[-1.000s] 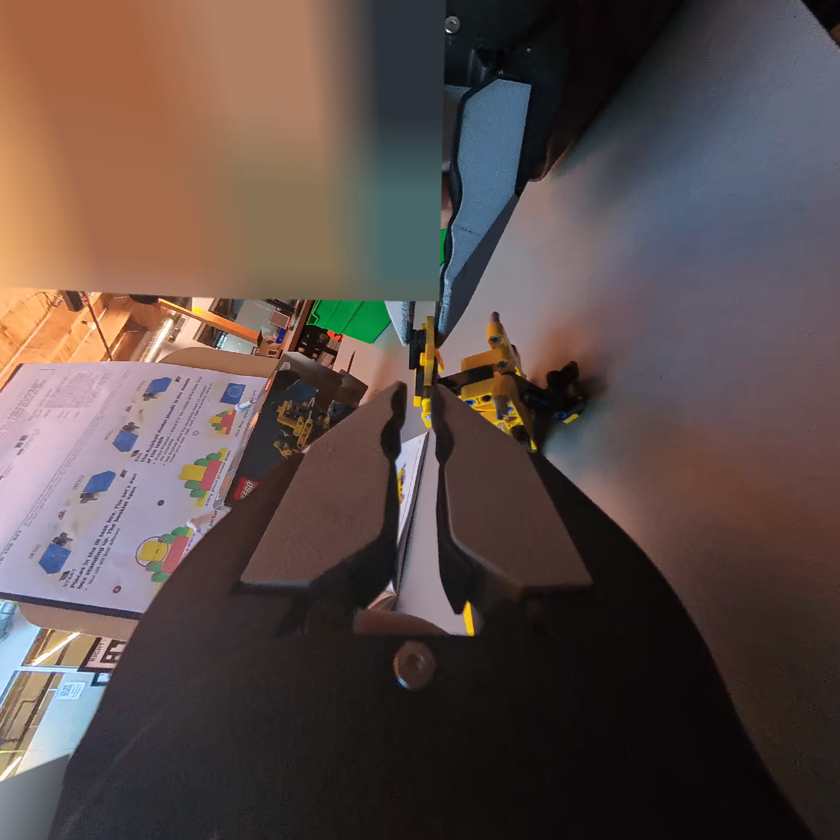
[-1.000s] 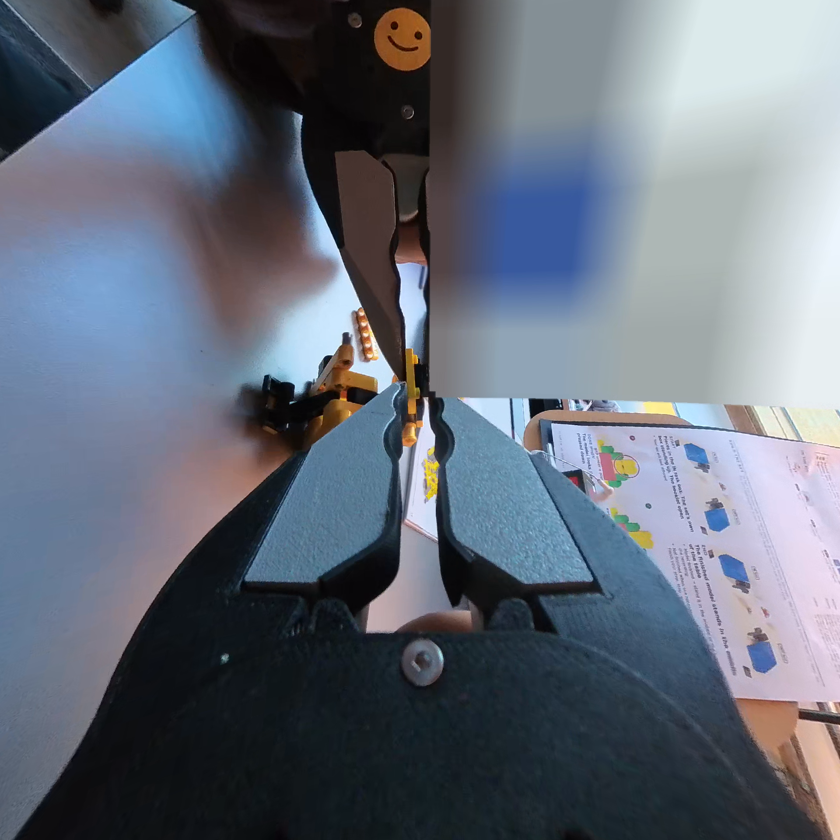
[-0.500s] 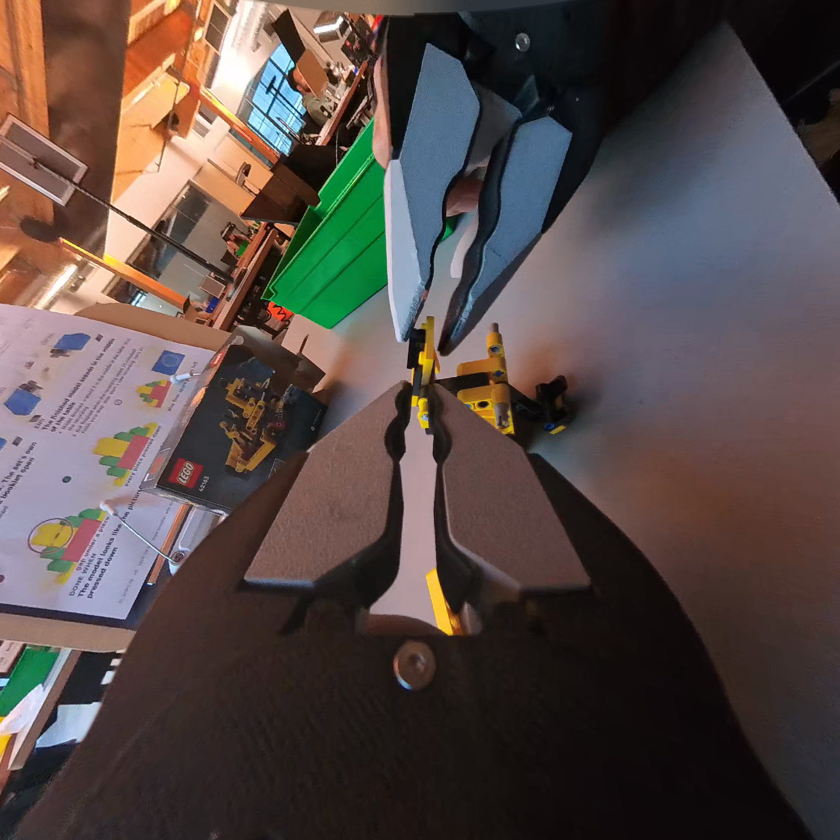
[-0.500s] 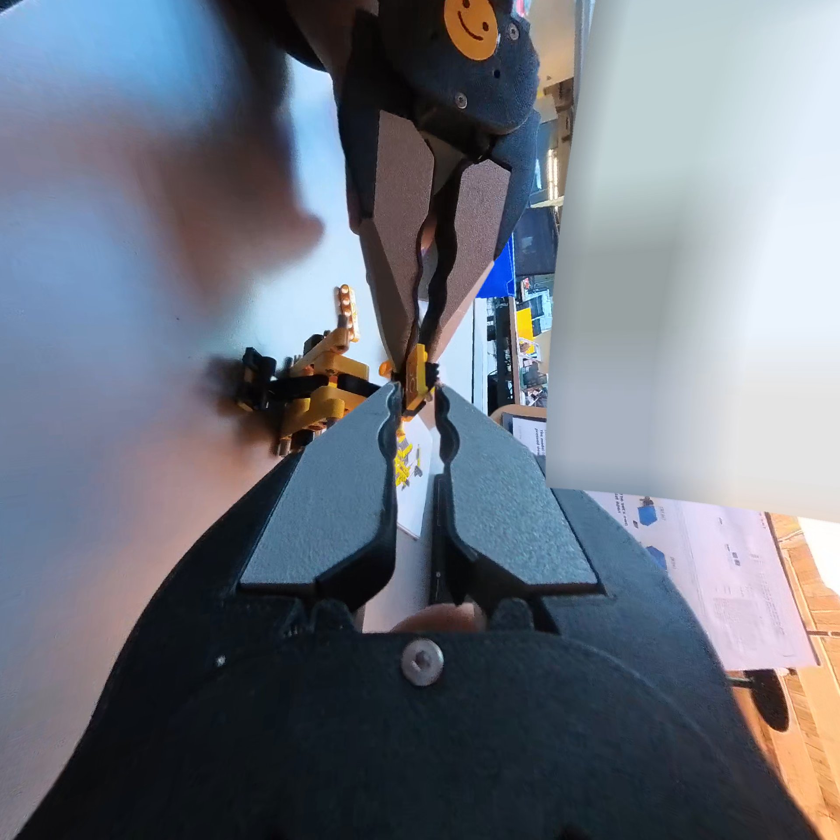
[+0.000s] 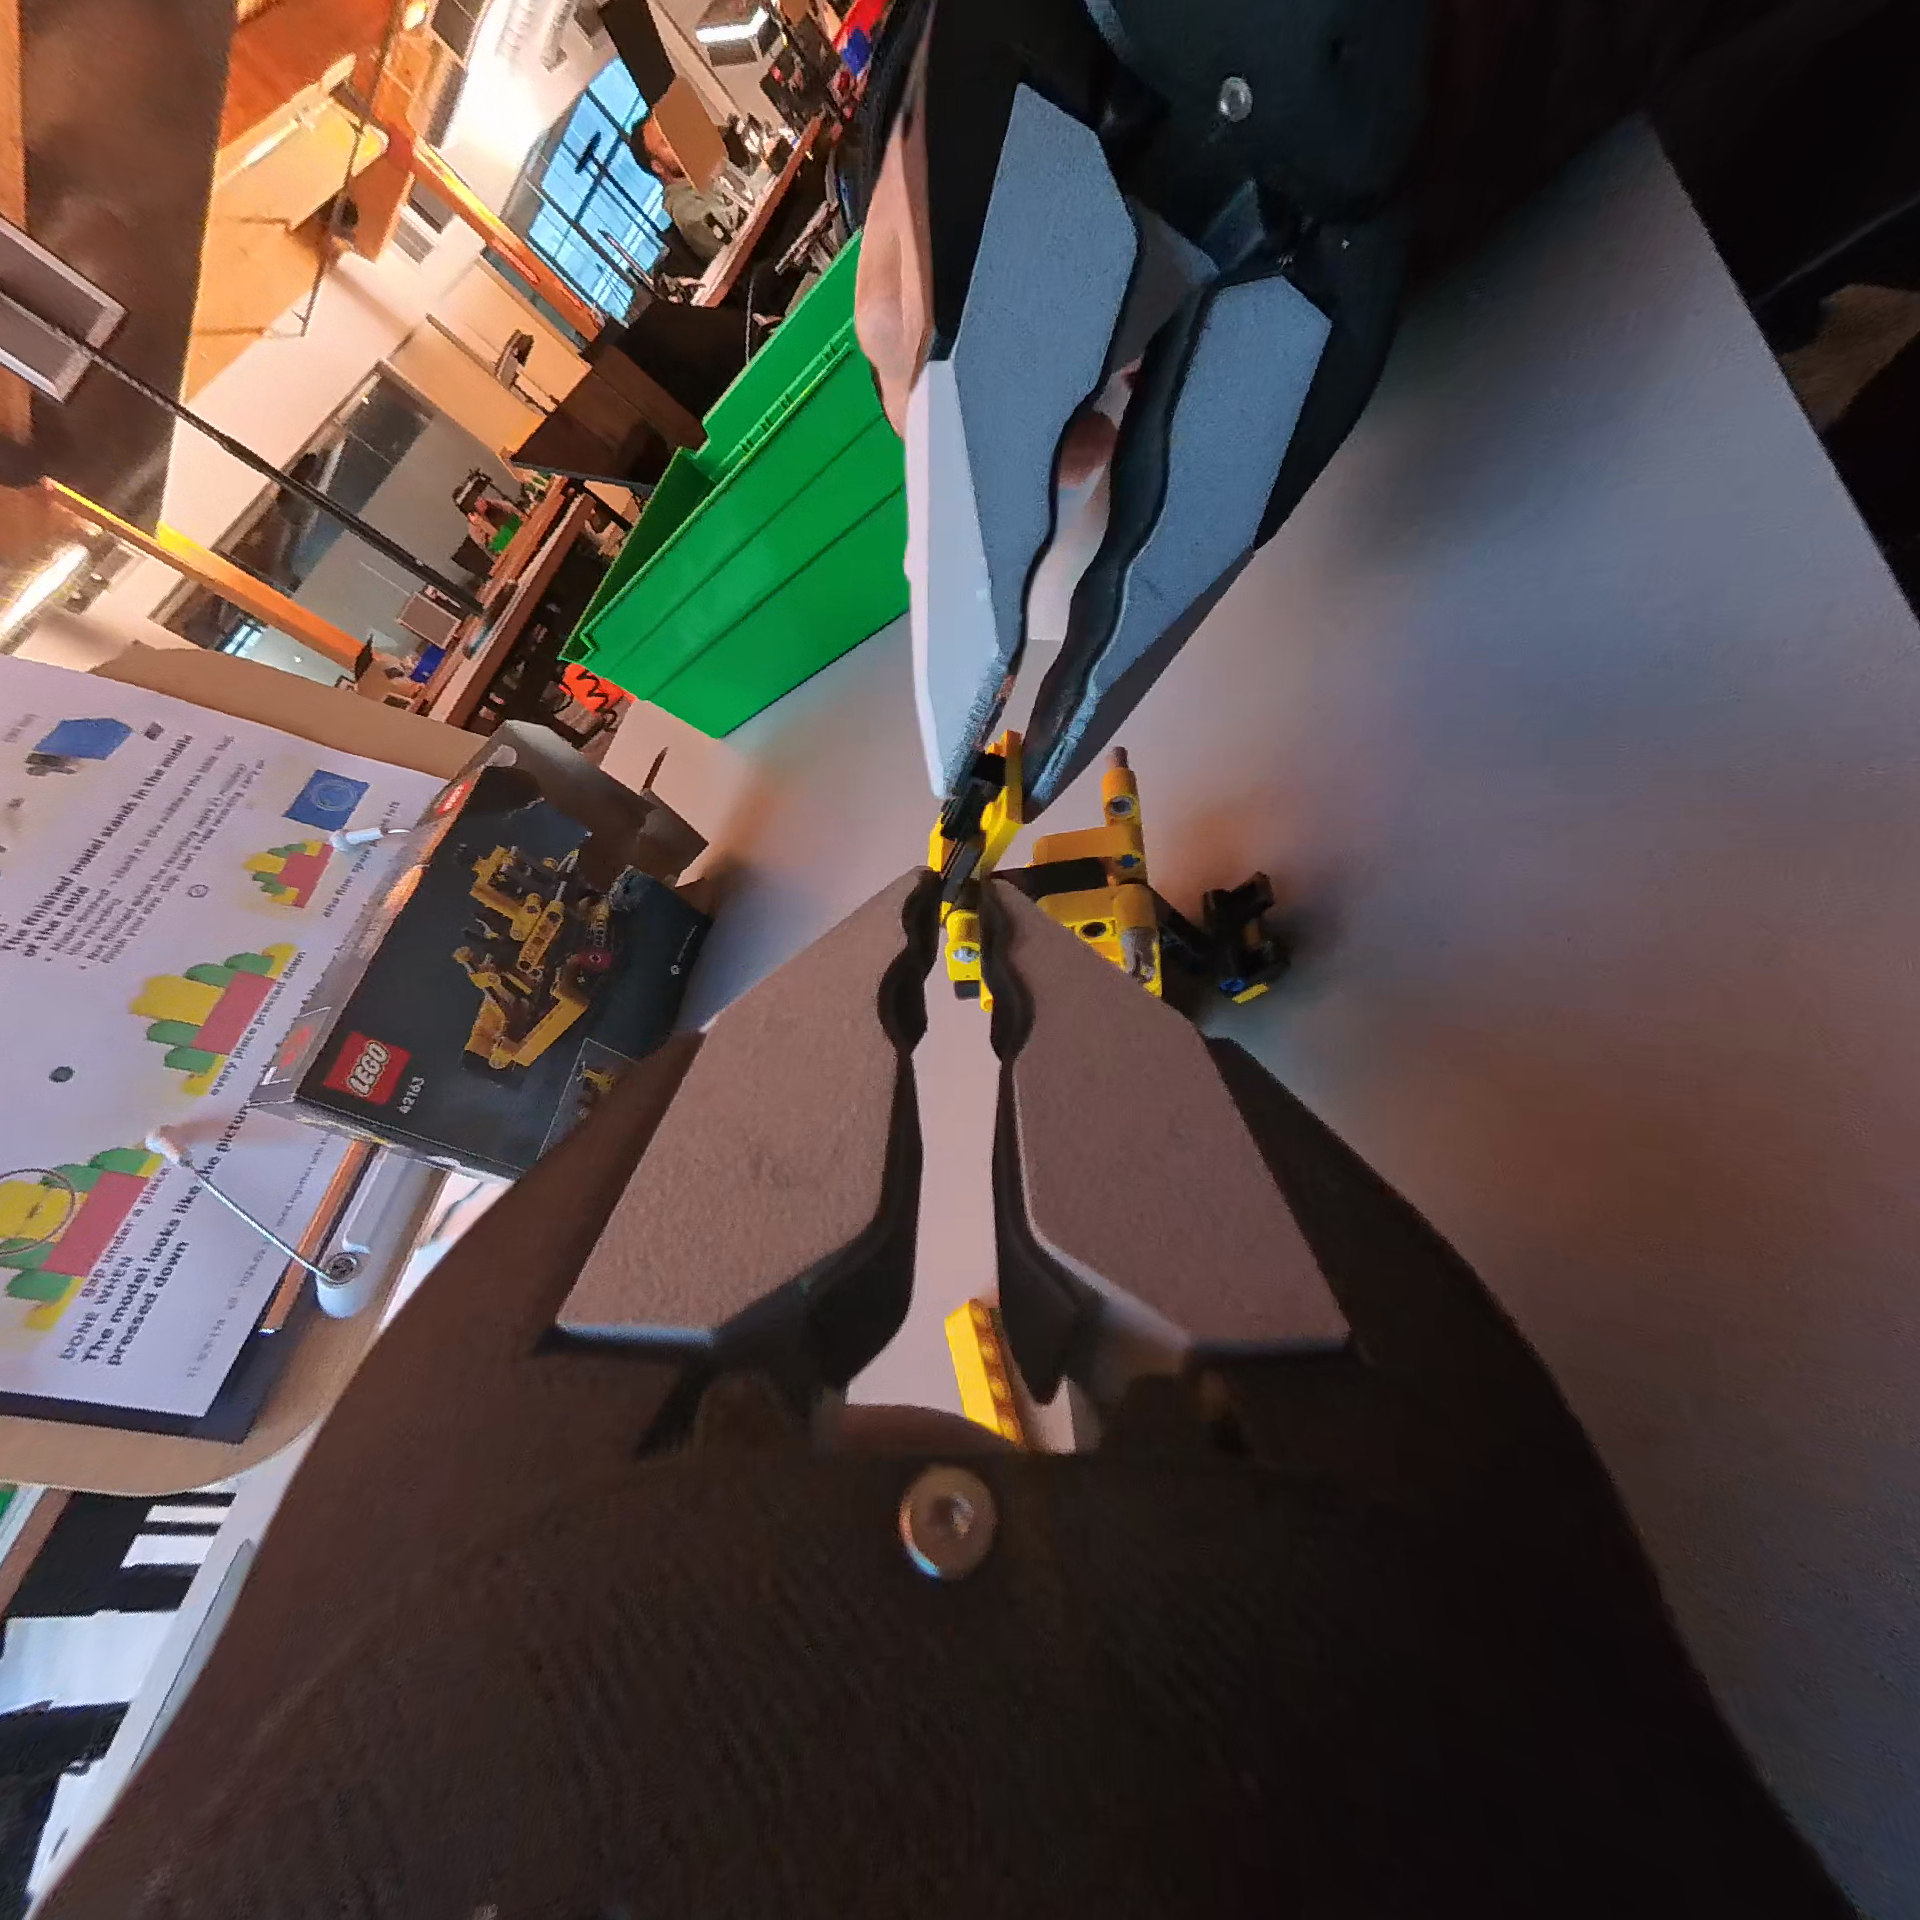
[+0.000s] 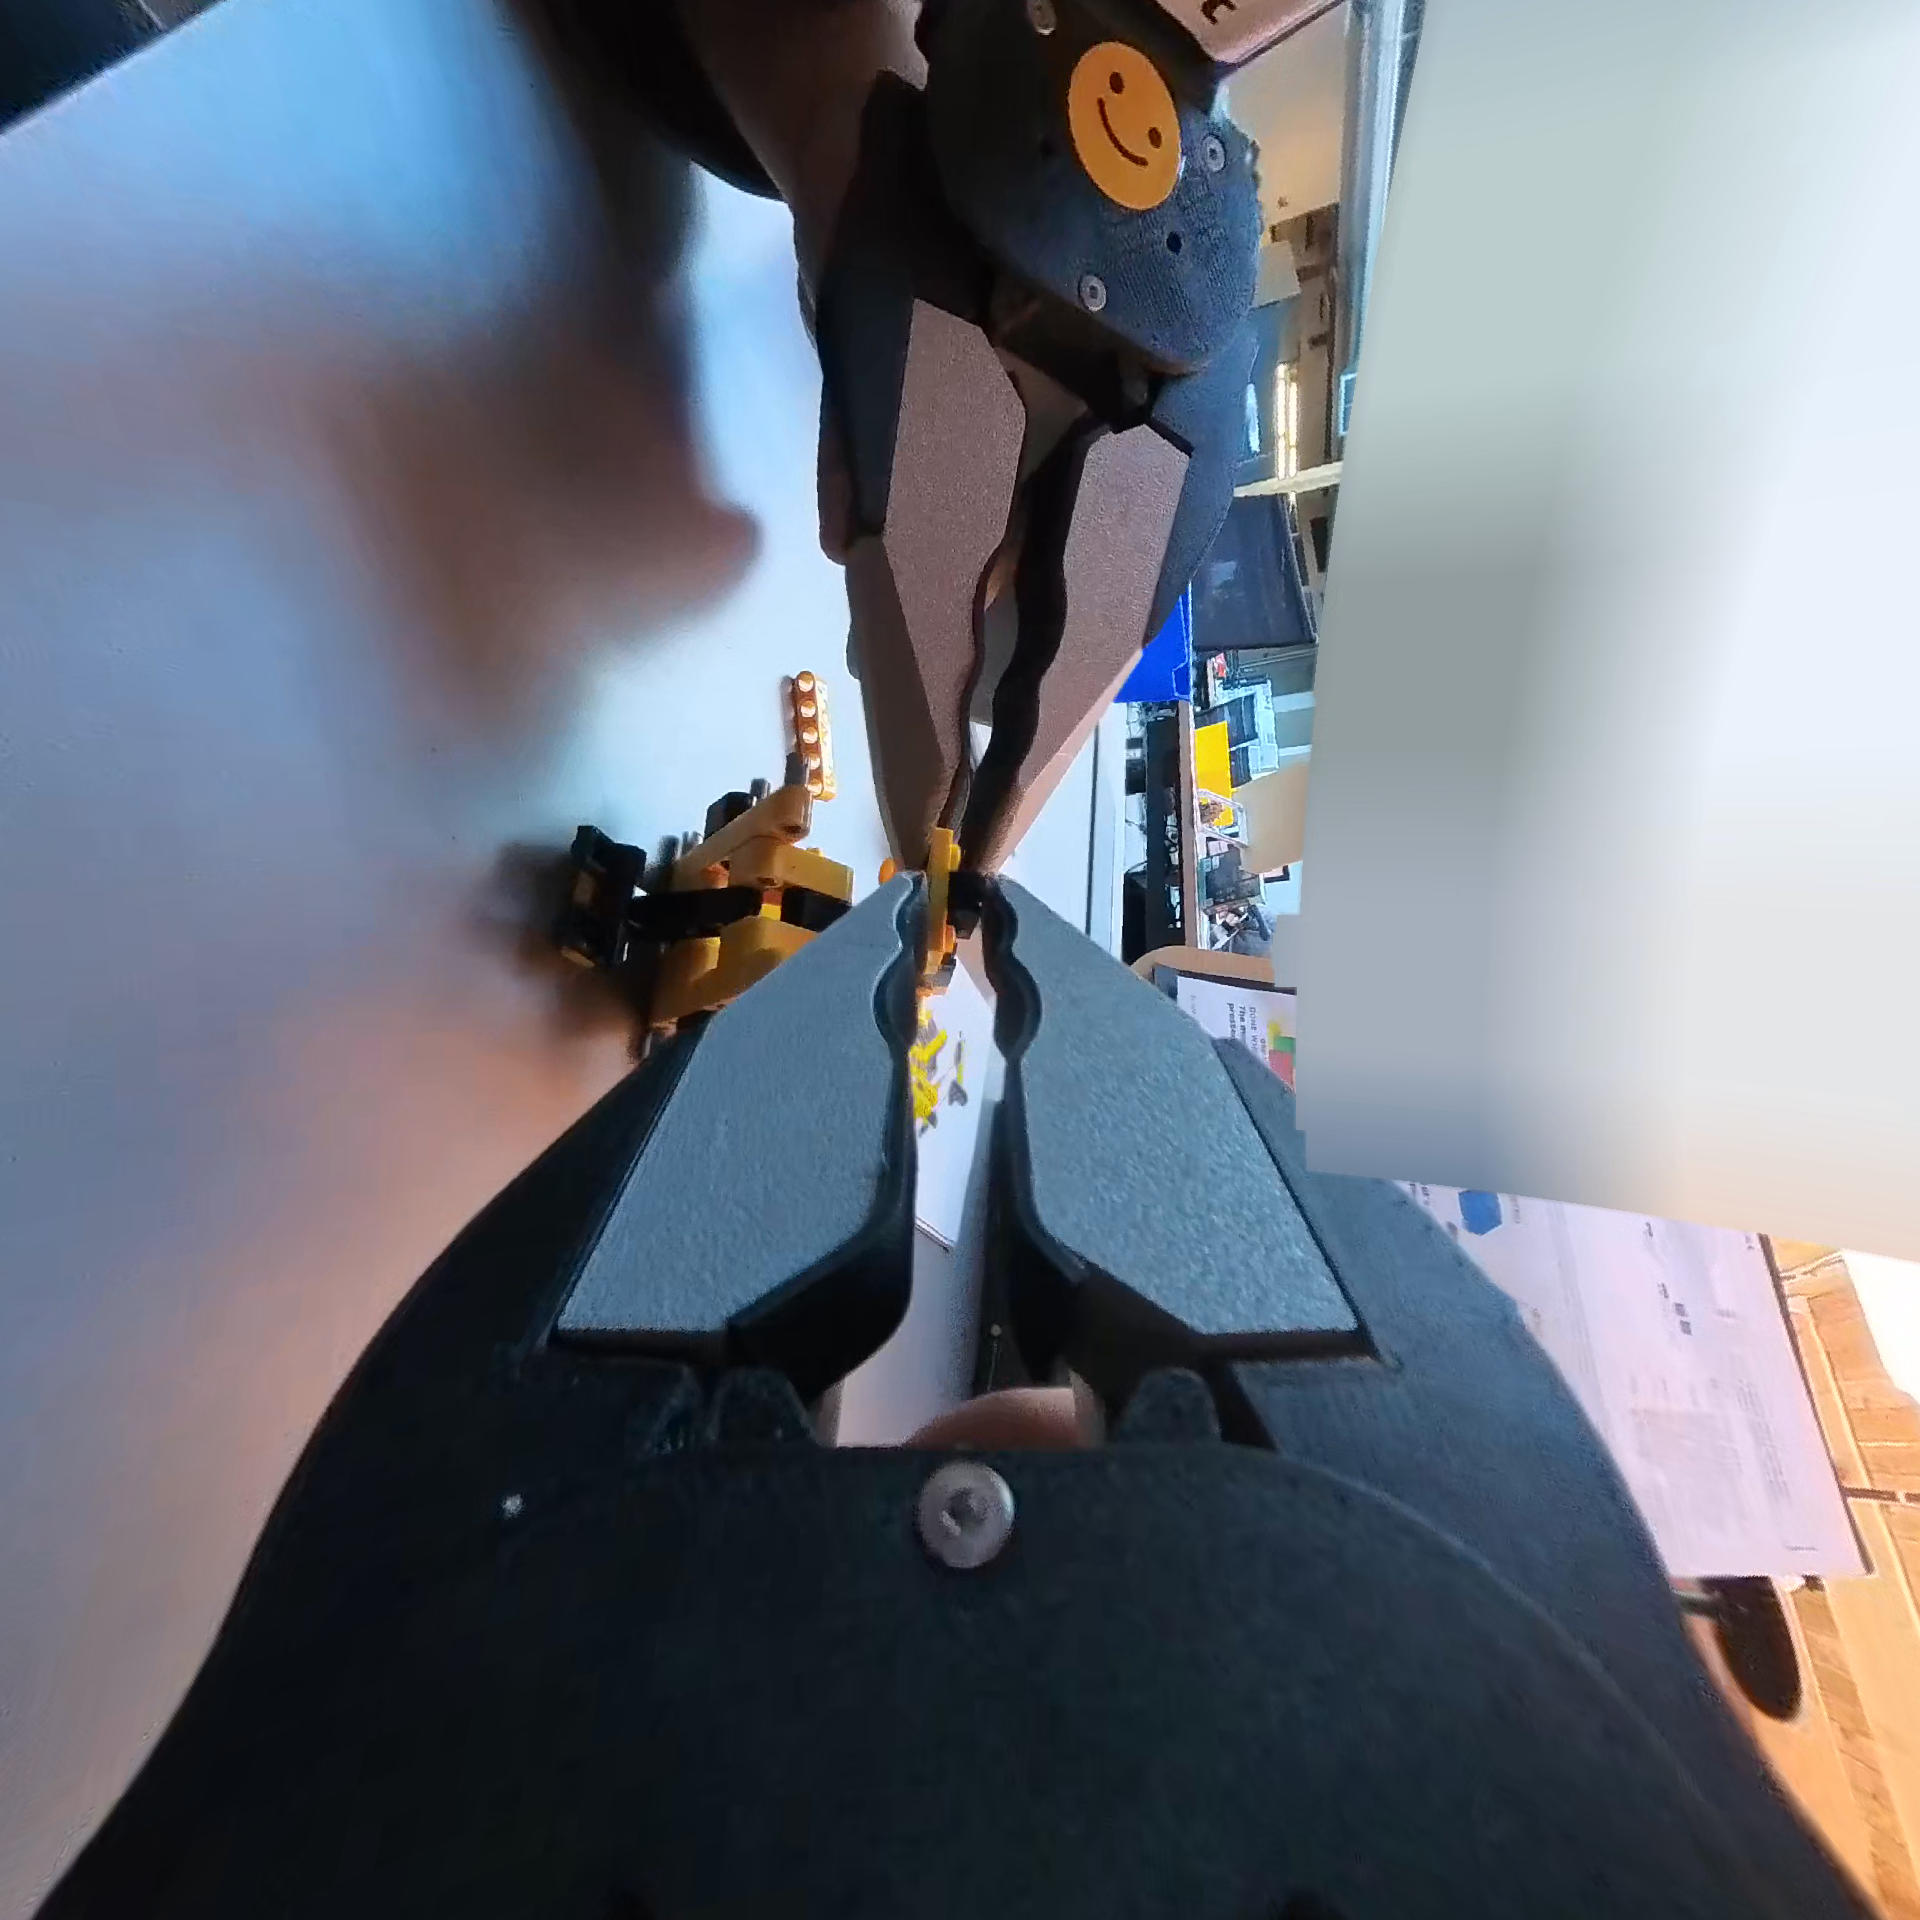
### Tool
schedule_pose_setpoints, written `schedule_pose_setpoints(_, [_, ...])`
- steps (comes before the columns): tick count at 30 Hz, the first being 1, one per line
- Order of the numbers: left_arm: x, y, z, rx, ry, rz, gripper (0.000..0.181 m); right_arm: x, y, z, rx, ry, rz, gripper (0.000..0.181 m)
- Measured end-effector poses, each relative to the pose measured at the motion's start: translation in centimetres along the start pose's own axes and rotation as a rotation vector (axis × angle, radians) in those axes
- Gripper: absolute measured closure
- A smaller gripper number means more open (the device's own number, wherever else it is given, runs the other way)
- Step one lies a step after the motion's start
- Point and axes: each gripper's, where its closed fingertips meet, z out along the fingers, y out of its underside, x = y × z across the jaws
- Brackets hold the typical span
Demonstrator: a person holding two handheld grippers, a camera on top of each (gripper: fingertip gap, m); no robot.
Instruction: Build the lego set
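Both grippers pinch one small yellow and black lego sub-assembly (image 5: 979, 836) from opposite ends and hold it just above the white table (image 5: 1558, 831). My left gripper (image 5: 956, 909) is shut on its near end. My right gripper (image 5: 992, 774) comes in from above and is shut on its far end. In the right wrist view, my right gripper (image 6: 951, 899) meets the left gripper (image 6: 951, 831) on the same piece (image 6: 943, 864). The partly built yellow and black model (image 5: 1107, 899) lies on the table just beside it; it also shows in the right wrist view (image 6: 727, 914).
A loose yellow beam (image 5: 982, 1361) lies under my left gripper and also shows in the right wrist view (image 6: 810, 727). The lego box (image 5: 499, 987) and a printed instruction sheet (image 5: 125, 987) stand to the left. Green bins (image 5: 769, 540) are behind. A booklet (image 6: 940, 1101) lies on the table.
Both grippers stay shut on the same piece. Both views have tilted, and each now shows more of the other gripper. The model on the table has not moved.
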Motion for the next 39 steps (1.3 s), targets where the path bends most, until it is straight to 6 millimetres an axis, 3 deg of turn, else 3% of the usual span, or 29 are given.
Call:
schedule_pose_setpoints(6, [-0.1, 0.3, 0.1, -0.005, -0.042, 0.035, 0.178, 0.1, 0.8, -0.2, 0.02, -0.022, 0.06, 0.175])
schedule_pose_setpoints(12, [-0.8, 0.9, 0.4, -0.029, -0.017, -0.143, 0.173, 1.0, 2.5, -0.3, 0.095, -0.144, 0.493, 0.174])
schedule_pose_setpoints(22, [-1.3, 1.7, 0.9, -0.061, 0.023, -0.361, 0.17, 1.6, 4.4, 0.6, 0.146, -0.399, 1.064, 0.175])
schedule_pose_setpoints(34, [-2.5, 1.9, 1.0, -0.019, 0.097, -0.653, 0.163, 1.0, 4.6, 1.2, 0.132, -0.531, 1.256, 0.175])
schedule_pose_setpoints(39, [-2.1, 2.1, 1.9, -0.051, 0.135, -0.652, 0.161, 0.9, 4.6, 1.1, 0.133, -0.565, 1.307, 0.175])
